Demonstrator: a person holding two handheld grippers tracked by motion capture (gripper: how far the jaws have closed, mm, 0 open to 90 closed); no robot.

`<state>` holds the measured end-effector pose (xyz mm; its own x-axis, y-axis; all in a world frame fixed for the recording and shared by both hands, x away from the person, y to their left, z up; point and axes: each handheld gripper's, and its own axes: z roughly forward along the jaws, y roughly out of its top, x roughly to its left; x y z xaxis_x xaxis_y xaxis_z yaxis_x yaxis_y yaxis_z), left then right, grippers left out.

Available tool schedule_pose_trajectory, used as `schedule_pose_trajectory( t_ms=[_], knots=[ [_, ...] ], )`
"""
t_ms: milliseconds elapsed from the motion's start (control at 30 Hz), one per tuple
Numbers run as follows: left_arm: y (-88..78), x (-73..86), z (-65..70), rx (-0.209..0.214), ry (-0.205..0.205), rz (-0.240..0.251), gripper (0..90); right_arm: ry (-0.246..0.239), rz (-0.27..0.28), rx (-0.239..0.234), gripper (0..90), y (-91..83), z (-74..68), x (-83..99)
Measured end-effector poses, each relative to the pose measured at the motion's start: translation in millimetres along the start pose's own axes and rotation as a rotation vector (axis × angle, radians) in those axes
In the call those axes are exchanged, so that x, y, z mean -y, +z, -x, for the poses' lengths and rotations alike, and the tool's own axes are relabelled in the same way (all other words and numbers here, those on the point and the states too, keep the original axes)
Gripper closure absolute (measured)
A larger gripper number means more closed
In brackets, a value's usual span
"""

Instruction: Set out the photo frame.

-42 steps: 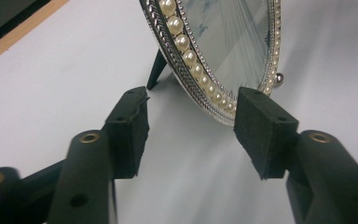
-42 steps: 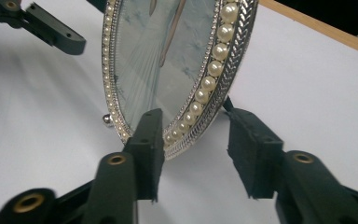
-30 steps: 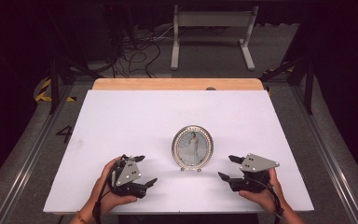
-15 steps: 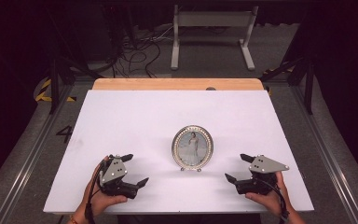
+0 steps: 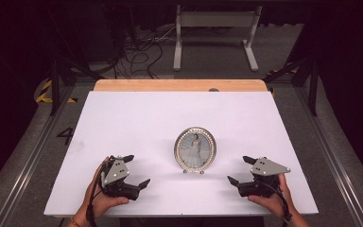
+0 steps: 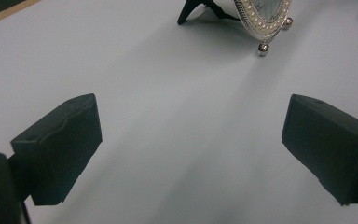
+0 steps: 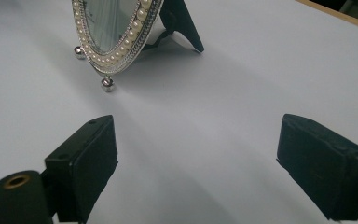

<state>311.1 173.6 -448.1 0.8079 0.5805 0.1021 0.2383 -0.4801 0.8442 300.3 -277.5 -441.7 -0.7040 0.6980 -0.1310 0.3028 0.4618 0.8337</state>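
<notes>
Oval silver pearl-rimmed photo frame (image 5: 194,149) upright mid-table, near edge, long axis vertical. Flanked by left gripper (image 5: 133,171) and right gripper (image 5: 239,170), both spread wide, empty, pointing inward. Roughly equidistant from both; neither touching.

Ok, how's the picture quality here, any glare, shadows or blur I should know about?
High view: the white table is evenly lit, surroundings very dark, the oval photo frame slightly soft. Left gripper view: frame cropped at the top, faint shadow streaks on the table. Right gripper view: pearl rim sharp, soft shadow behind its stand.
</notes>
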Motion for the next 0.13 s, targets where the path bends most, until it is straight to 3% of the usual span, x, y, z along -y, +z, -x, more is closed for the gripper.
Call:
schedule_pose_trajectory(
  t_ms=[133],
  knots=[
    [1.5,-0.1,-1.3,-0.004,-0.008,0.0,5.5,-0.006,-0.003,0.002,12.6,-0.5,-1.6,-0.7]
  ],
)
